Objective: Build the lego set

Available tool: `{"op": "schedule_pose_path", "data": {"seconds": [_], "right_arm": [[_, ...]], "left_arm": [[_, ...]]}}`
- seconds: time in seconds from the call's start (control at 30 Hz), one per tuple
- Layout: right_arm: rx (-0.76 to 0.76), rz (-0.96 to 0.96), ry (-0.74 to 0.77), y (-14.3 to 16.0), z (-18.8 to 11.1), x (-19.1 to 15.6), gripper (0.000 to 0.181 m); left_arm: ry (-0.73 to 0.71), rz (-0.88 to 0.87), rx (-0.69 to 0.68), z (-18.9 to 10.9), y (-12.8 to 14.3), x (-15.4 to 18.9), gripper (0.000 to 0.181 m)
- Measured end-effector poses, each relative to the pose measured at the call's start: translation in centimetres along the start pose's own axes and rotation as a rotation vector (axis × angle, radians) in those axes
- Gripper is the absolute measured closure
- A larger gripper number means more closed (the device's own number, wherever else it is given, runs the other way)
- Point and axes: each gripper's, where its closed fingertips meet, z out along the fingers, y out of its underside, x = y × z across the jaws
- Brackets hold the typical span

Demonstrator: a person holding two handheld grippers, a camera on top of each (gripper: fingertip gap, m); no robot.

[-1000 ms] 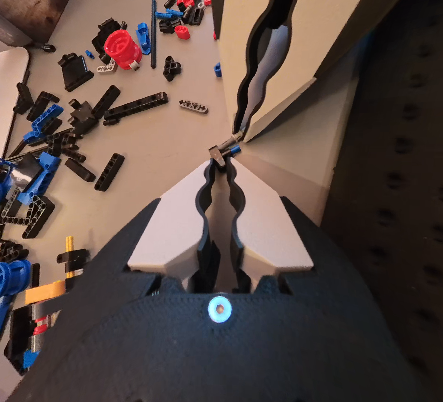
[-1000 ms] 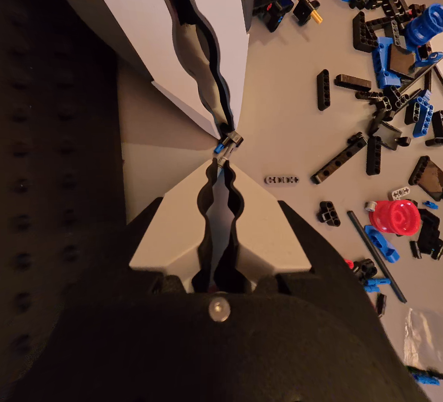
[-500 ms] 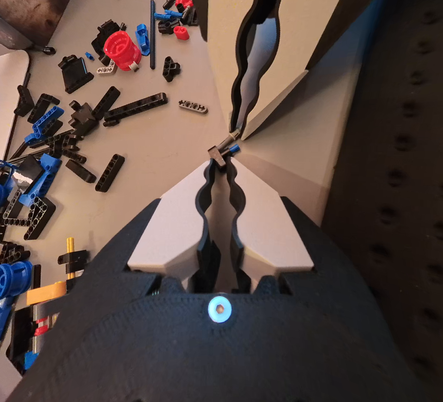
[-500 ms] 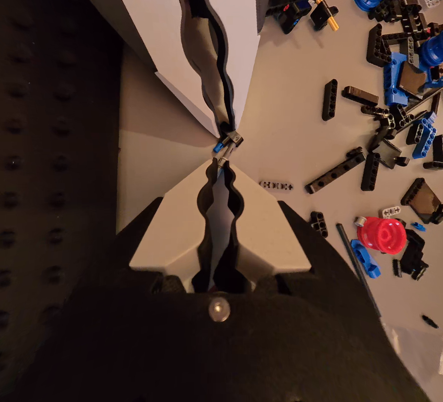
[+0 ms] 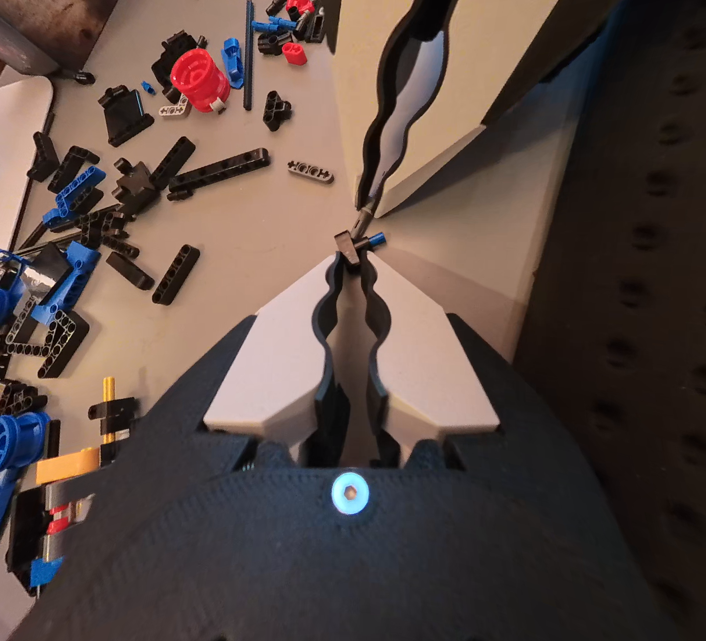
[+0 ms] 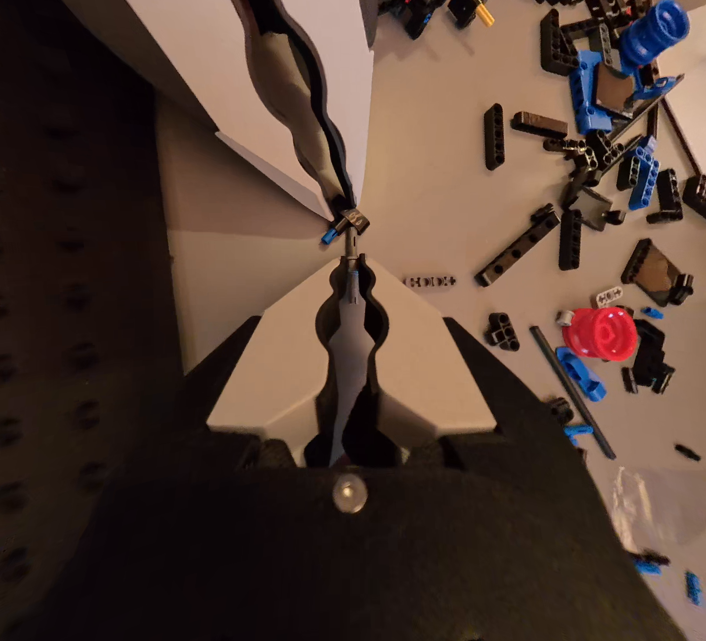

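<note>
I hold the two hand-held grippers tip to tip above the near edge of the desk (image 5: 267,240), so the join happens in clear air away from the loose parts. My left hand-held gripper (image 5: 352,262) is closed tight on a small black connector (image 5: 348,247), which carries a blue pin (image 5: 376,239) sticking out to its right; pinching it at the very tips leaves its hole free. My right hand-held gripper (image 6: 352,259) is closed on a grey pin (image 6: 352,248), held along the fingers so that it points straight at the connector. The pin's far end touches the connector or sits partly in it; I cannot tell how deep. The rest of the set lies scattered on the desk to the side: black beams, blue pieces and a red wheel hub (image 5: 199,80). I judge the next push must stay in line, or the pin will slip.
</note>
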Motion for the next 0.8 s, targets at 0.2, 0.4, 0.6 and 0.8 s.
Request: {"op": "schedule_pose_path", "data": {"seconds": [0.2,0.4,0.6,0.8], "right_arm": [[-0.046,0.126,0.086,0.04,0.04,0.22,0.18],[-0.025,0.22,0.112,-0.16,0.21,0.18,0.18],[-0.003,0.26,0.127,-0.38,0.37,0.18,0.18],[0.044,0.281,0.095,-0.55,0.51,0.11,0.18]], "left_arm": [[-0.051,0.032,-0.018,0.0,-0.04,-0.19,0.175],[-0.084,0.02,-0.01,-0.14,-0.42,-0.37,0.176],[-0.071,-0.034,-0.005,-0.18,-0.5,-0.35,0.175],[-0.042,-0.067,-0.025,-0.09,0.24,-0.3,0.174]]}}
